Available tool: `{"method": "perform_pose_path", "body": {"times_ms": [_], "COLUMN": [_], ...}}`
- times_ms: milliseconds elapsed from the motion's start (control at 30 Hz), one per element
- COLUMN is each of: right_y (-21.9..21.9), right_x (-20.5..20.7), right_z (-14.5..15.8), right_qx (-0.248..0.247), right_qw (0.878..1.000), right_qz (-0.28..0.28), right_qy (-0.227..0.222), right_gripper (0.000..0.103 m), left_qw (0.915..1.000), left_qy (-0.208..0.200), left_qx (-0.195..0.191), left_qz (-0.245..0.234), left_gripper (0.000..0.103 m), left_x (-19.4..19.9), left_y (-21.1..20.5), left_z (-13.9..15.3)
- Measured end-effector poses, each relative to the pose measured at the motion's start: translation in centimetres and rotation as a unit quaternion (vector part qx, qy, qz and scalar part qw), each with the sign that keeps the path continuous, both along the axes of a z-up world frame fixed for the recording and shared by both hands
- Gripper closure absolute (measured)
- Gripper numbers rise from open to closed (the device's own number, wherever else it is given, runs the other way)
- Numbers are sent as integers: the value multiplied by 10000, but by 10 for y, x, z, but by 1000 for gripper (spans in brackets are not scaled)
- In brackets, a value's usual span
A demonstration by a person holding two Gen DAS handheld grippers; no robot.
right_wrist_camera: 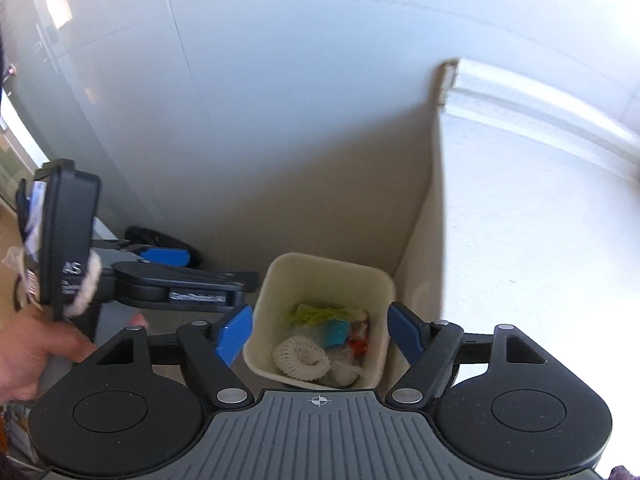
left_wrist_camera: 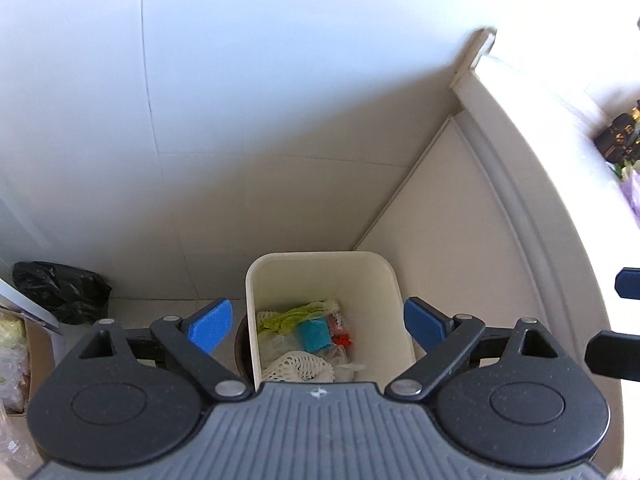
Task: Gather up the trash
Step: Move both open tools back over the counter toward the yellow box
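A cream, square-mouthed waste bin [left_wrist_camera: 362, 280] stands on the floor in a corner, seen from above. It holds mixed trash: a white foam net [left_wrist_camera: 298, 366], green scraps, a blue wrapper [left_wrist_camera: 314, 334] and red bits. My left gripper [left_wrist_camera: 317, 326] hangs above the bin, open, with nothing between its blue pads. In the right wrist view the same bin [right_wrist_camera: 332, 264] lies below my right gripper [right_wrist_camera: 319, 334], which is also open and empty, and a coiled foam net [right_wrist_camera: 300, 358] shows inside. A hand [right_wrist_camera: 32, 356] holds the left tool just to the left.
A black plastic bag [left_wrist_camera: 64, 296] lies on the floor left of the bin, by a cardboard box [left_wrist_camera: 28, 344]. A beige panel [left_wrist_camera: 440, 220] and a white counter [left_wrist_camera: 540, 200] rise at the right. A pale wall stands behind. A dark round object [left_wrist_camera: 241, 344] touches the bin's left side.
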State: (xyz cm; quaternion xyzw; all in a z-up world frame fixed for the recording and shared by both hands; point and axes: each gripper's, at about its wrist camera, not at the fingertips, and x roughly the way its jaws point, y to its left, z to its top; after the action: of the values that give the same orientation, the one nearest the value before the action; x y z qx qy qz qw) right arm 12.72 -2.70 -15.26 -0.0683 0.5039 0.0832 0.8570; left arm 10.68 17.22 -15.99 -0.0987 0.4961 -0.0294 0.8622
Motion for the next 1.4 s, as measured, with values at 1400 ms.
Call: {"method": "perform_pose_path", "body": {"times_ms": [1400], "right_y": [-343], "right_x": [-160], "right_z": [62], "right_qx": [-1446], "right_qw": [9193], "right_qz": [-3444], "right_qy": [-1242], "right_gripper": [13], "left_qw": [9519], "left_qy": [-663], "left_qx": [131], "left_qz": [-2989], "left_gripper": [1], "left_x": [17], "left_y": [-332], "left_z": [71]}}
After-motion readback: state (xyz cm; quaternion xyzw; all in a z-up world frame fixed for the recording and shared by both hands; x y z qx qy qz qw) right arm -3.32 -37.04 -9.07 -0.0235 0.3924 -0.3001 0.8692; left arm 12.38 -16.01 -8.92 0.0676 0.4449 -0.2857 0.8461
